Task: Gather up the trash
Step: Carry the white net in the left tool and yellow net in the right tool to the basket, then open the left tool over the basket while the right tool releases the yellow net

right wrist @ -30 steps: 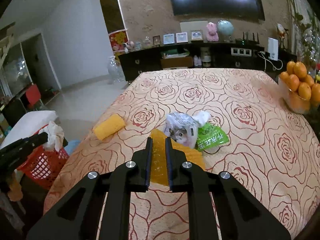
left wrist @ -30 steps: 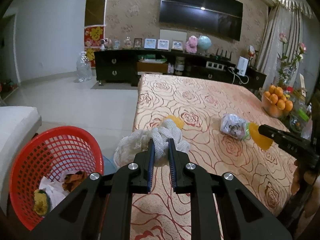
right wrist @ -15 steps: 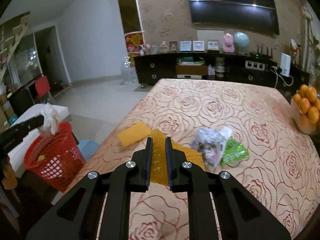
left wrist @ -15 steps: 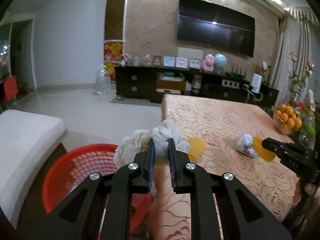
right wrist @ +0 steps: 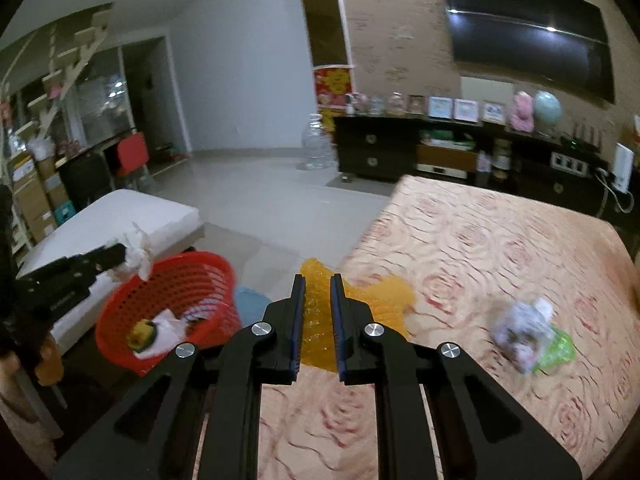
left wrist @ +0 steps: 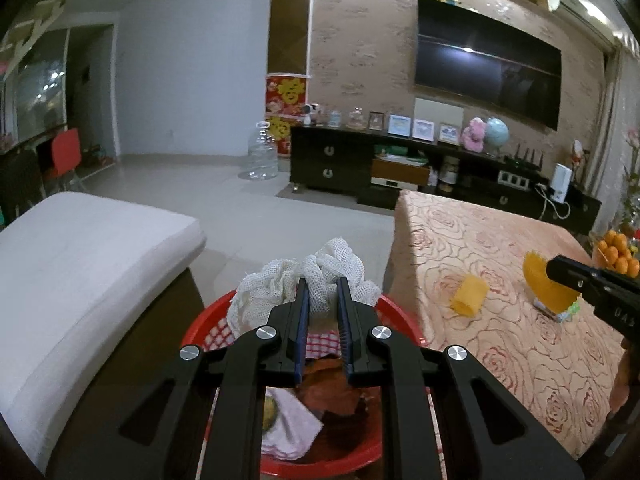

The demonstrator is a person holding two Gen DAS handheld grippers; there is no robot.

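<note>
1. White mesh cloth (left wrist: 304,280) is being held in the closed jaws of the left gripper (left wrist: 322,280), above the red basket (left wrist: 208,332).
2. Yellow netting (right wrist: 320,304) is being clamped by the right gripper (right wrist: 317,278), over the table (right wrist: 500,248) edge.
3. A crumpled bag (right wrist: 520,328) and a yellow sponge (left wrist: 469,300) are being left on the table.

The left gripper (left wrist: 322,284) points forward and downward above the red basket (left wrist: 396,312), its jaws clamped on a wad of white mesh cloth (left wrist: 308,276). The right gripper (right wrist: 318,284) is angled down to the right of that basket, over the table edge, jaws pinched on a yellow mesh piece (right wrist: 316,320).
</note>
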